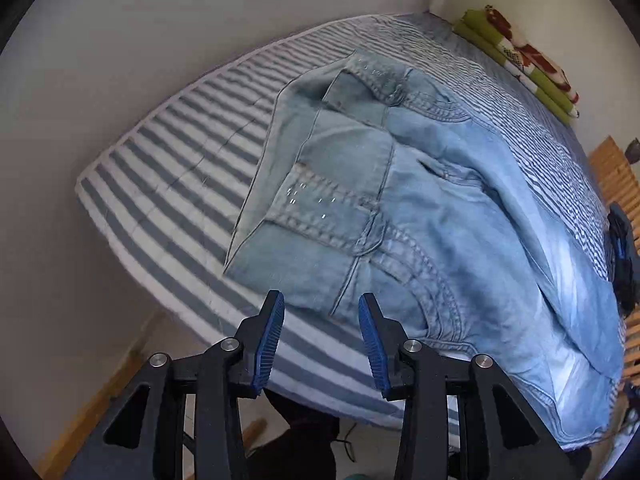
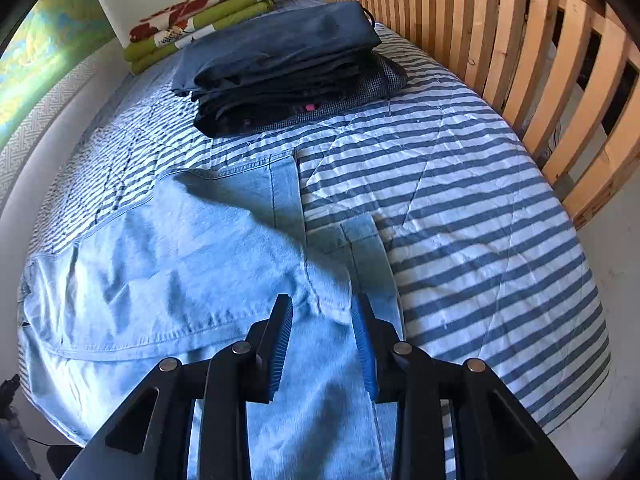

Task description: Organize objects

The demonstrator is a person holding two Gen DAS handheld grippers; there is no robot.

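Pale blue jeans [image 1: 400, 200] lying flat and a bit crumpled on a striped bed [image 1: 168, 184], left gripper [image 1: 322, 312] jaws partly open and holding nothing, right gripper [image 2: 322, 312] jaws partly open above the jeans, folded dark clothes [image 2: 288, 64] nearby

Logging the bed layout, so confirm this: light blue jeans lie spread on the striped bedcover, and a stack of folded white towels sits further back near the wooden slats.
One thing is wrong. The stack near the wooden slats is folded dark clothing, not white towels, as the right wrist view shows. The light blue jeans do lie on the striped bedcover.
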